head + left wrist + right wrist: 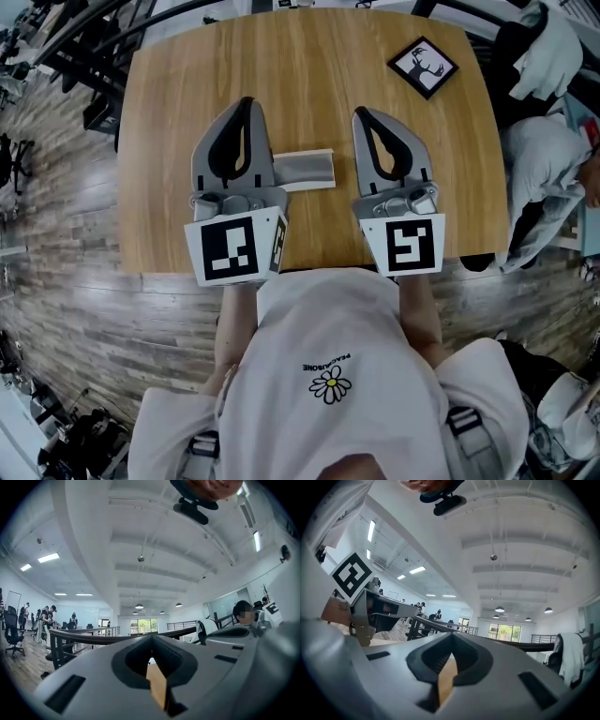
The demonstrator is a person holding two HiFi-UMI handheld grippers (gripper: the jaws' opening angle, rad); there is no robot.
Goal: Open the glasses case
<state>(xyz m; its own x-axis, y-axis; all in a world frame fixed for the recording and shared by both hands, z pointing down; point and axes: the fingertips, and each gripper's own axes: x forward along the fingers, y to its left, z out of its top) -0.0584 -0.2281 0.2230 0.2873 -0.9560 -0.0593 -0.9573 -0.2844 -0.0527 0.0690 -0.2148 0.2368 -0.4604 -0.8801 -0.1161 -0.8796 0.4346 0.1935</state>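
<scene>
A grey glasses case (pixel 307 169) lies flat on the wooden table (pixel 309 75), between my two grippers; its left end is hidden behind the left one. In the head view my left gripper (pixel 246 103) is raised above the table, shut, with nothing in it. My right gripper (pixel 363 114) is raised beside it, also shut and empty. Neither touches the case. In the left gripper view the left gripper (pixel 151 637) points level across the room, jaws together. The right gripper (pixel 452 633) shows the same in the right gripper view. The case is in neither gripper view.
A small black-framed deer picture (pixel 423 66) lies at the table's far right corner. A person in grey (pixel 548 178) sits just past the right edge. Dark chairs and stands (pixel 66 47) crowd the far left. The table's near edge runs under my grippers.
</scene>
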